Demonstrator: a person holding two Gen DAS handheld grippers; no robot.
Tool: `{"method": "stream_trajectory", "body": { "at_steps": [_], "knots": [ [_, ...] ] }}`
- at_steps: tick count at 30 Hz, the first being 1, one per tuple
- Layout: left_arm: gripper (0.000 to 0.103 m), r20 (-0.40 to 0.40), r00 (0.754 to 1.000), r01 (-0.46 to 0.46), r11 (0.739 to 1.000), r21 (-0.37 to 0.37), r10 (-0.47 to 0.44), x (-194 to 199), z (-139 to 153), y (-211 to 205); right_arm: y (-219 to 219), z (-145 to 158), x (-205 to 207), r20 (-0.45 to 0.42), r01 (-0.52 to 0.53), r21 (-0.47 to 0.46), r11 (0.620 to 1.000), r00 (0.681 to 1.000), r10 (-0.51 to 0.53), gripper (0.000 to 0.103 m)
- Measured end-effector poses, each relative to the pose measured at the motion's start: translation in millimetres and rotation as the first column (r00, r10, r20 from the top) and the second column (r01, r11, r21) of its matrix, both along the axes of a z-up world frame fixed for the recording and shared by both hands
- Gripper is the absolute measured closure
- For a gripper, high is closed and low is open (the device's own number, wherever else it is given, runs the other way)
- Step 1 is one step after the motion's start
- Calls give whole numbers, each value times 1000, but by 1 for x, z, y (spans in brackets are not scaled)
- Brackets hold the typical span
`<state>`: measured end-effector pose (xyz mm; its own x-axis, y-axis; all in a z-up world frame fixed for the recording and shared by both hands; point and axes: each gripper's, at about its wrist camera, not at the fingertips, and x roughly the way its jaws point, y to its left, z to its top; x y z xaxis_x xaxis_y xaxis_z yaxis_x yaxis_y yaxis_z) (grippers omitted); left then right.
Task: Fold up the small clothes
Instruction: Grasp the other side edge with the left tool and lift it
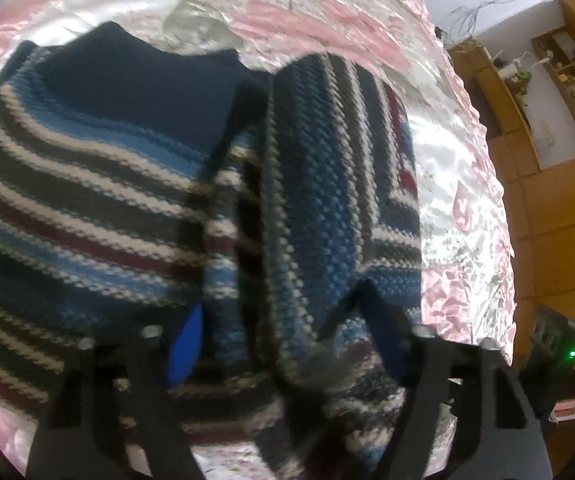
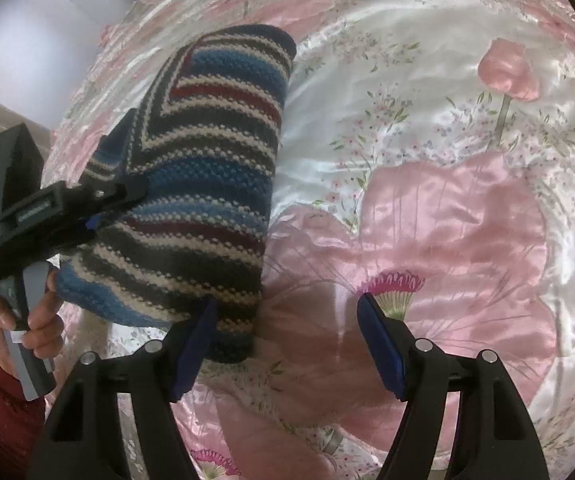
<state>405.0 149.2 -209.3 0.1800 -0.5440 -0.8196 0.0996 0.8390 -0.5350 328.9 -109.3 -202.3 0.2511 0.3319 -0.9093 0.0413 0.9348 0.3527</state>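
Right side wide open, left side crowded

Bare bedspread (image 2: 467, 208) right of the sweater (image 2: 207, 184) leaves passing room; the left gripper (image 2: 99, 200) and hand (image 2: 23, 312) block the sweater's left edge.

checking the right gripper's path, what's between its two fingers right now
Only bare floral bedspread shows between the open right gripper's pads in the right wrist view; the striped sweater sits just outside its left pad.

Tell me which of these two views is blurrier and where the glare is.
Left wrist view is blurrier: the striped sweater smears near the left hand-held gripper. Right wrist view is sharper, the knit stripes crisp; glare flares on the satin bedspread at right. Both views bend at the fisheye edges.
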Motion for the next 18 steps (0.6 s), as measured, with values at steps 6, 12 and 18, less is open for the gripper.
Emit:
{"method": "stream_trajectory", "body": {
  "at_steps": [6, 12, 18],
  "knots": [
    [75, 89, 996, -23, 999, -22, 25, -9, 22, -2, -5, -1, -4, -6, 18, 7, 1000, 1000, -18, 30],
    [77, 171, 984, -42, 998, -42, 49, -14, 55, 17, -6, 2, -9, -1, 18, 21, 1000, 1000, -18, 30],
    [77, 227, 971, -72, 997, -20, 74, -10, 85, 66, 6, 2, -6, 2, 2, 28, 1000, 1000, -2, 30]
  ]
}}
